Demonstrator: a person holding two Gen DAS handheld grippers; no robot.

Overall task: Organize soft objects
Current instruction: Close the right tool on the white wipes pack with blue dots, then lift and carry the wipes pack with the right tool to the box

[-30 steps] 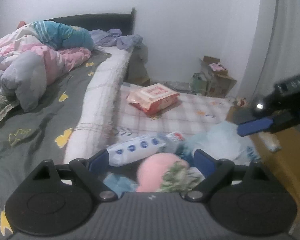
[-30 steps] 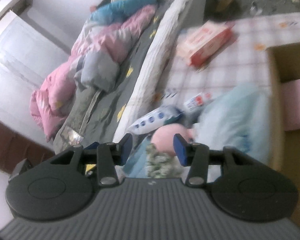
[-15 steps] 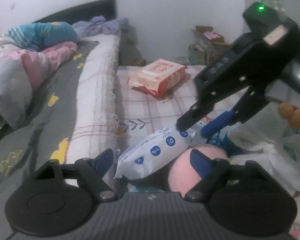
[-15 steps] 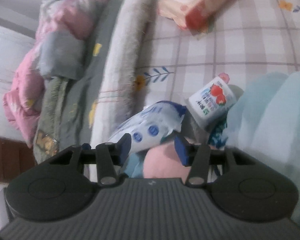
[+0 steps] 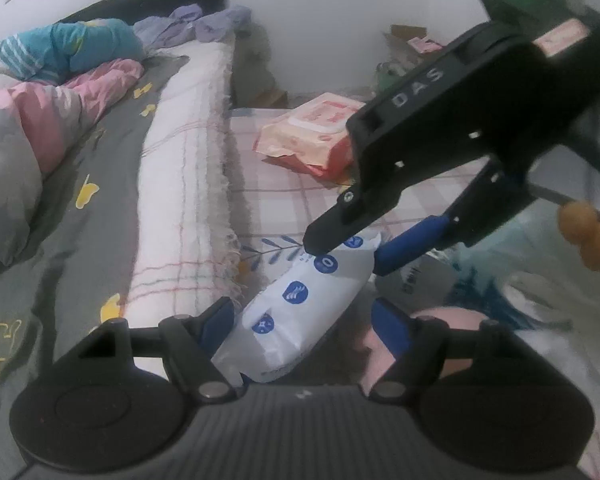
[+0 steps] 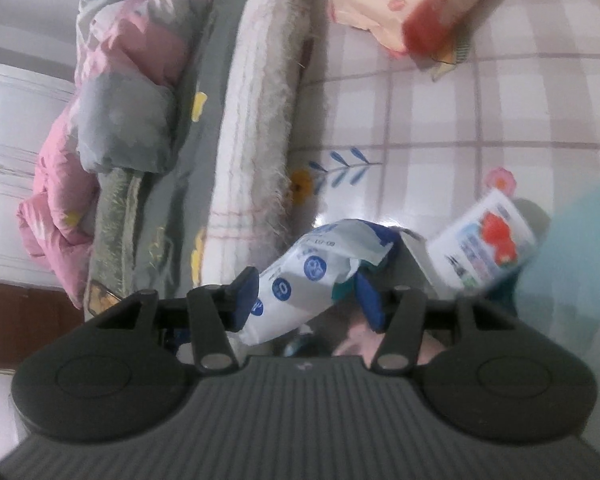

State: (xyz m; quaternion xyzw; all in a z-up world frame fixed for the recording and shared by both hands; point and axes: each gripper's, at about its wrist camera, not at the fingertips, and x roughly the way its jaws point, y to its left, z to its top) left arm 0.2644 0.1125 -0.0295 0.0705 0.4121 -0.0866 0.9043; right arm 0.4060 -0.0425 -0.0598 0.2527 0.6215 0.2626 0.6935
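Note:
A white wipes pack with blue dots leans against the bed's edge, on a pile of soft things. My left gripper straddles its lower end. Those jaws are closing, and the right pad still stands clear of the pack. My right gripper comes down from the upper right over the pack's top end. In the right wrist view the pack lies between the right gripper's opening jaws, not squeezed. A pink soft ball sits beside the pack, partly hidden.
A red and cream wipes pack lies farther back on the checked mat. A small strawberry-print pack and a pale blue soft bundle are on the right. The bed with its quilt runs along the left. An orange plush shows at far right.
Both grippers have moved down onto the white pack. The right gripper has swung into the left wrist view, over the pack's top. The left jaws have narrowed and the right jaws have widened.

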